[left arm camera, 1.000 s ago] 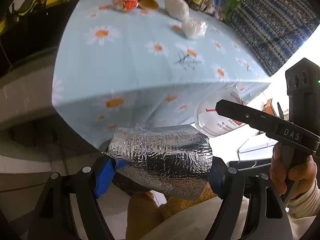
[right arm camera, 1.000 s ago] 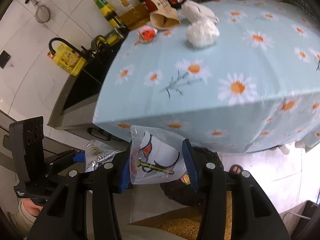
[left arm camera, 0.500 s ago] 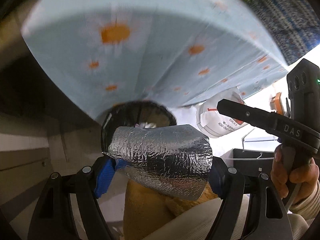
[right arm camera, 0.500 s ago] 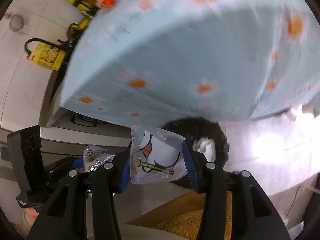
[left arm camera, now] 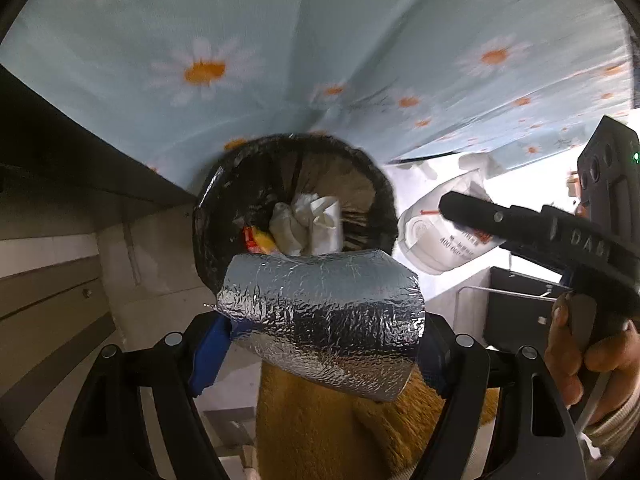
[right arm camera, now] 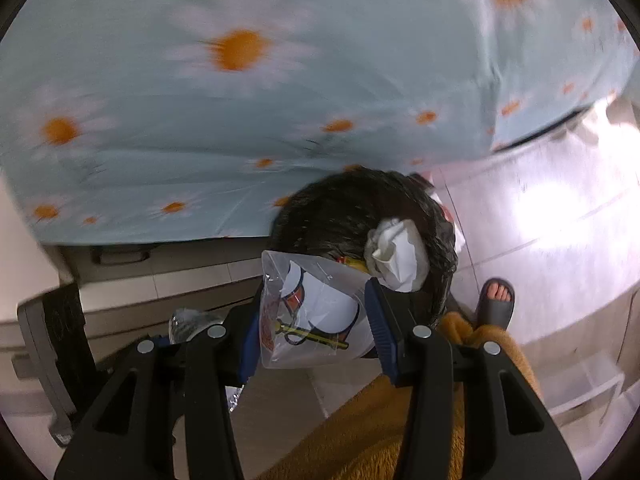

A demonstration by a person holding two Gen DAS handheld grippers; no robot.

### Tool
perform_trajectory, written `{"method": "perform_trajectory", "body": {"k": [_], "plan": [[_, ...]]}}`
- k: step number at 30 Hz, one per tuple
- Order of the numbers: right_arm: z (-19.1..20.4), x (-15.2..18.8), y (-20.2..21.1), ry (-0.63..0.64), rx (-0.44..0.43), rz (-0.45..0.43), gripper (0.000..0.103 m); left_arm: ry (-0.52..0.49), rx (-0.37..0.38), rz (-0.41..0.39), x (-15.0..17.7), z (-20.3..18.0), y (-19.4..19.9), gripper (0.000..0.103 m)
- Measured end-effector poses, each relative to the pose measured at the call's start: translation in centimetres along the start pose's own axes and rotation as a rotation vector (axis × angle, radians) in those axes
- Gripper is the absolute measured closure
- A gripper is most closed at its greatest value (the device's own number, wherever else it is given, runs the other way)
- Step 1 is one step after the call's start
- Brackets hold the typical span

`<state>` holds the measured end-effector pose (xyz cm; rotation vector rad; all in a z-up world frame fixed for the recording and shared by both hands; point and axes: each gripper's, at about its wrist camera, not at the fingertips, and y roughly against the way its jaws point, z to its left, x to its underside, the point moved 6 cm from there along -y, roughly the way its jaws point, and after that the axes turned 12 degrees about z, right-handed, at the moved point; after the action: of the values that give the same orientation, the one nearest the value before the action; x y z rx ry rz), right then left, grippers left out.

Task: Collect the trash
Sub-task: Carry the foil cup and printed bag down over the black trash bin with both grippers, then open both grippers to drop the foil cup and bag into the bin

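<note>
My left gripper [left arm camera: 320, 332] is shut on a crumpled silver foil wrapper [left arm camera: 324, 312], held just above and in front of a bin lined with a black bag [left arm camera: 208, 208]. White crumpled paper [left arm camera: 312, 224] and a red-yellow wrapper [left arm camera: 256, 240] lie inside the bin. My right gripper [right arm camera: 312, 320] is shut on a clear plastic wrapper printed white, orange and blue [right arm camera: 316, 316], over the near rim of the same bin [right arm camera: 320, 208]. The right gripper also shows in the left wrist view, with that wrapper [left arm camera: 436, 240] beside the bin.
The blue daisy tablecloth [left arm camera: 320, 60] hangs down right behind the bin. A cabinet front [left arm camera: 52, 300] lies to the left. A person's mustard trouser leg [left arm camera: 320, 432] and a foot in a grey slipper [right arm camera: 496, 300] are near the bin. Pale tiled floor [right arm camera: 540, 208] spreads to the right.
Both grippers have dropped from table-top level to the bin below the cloth's edge, each still holding its wrapper. The table top has left view and the bin's inside now shows.
</note>
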<state>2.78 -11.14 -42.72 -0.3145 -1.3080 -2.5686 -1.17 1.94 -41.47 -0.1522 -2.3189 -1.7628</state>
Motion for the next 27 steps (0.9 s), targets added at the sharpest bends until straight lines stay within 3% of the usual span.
{"method": "perform_trajectory", "body": {"k": [10, 15, 17, 18, 20, 27], "plan": [[-2.8, -2.5, -4.2, -0.100, -0.064, 0.021, 0.055, 0.017, -0.032, 0.033, -0.9, 0.2, -3.9, 0.027], [-1.9, -3.1, -4.1, -0.092, -0.095, 0.009, 0.052, 0.020, 0.007, 0.032, -1.2, 0.2, -3.6, 0.026], [-1.5, -3.3, -3.8, -0.099, -0.142, 0.007, 0.041, 0.040, 0.011, 0.025, -1.2, 0.4, -3.4, 0.023], [-1.2, -3.3, -3.7, -0.102, -0.148, 0.009, 0.036, 0.055, 0.002, 0.014, -1.2, 0.7, -3.2, 0.016], [-0.7, -3.4, -3.3, -0.098, -0.167, -0.002, 0.035, 0.073, -0.002, 0.011, -1.0, 1.3, -3.1, 0.012], [0.6, -2.6, -2.1, -0.068, -0.153, -0.010, 0.035, 0.098, 0.016, 0.011, -0.1, 2.4, -2.8, 0.012]]}}
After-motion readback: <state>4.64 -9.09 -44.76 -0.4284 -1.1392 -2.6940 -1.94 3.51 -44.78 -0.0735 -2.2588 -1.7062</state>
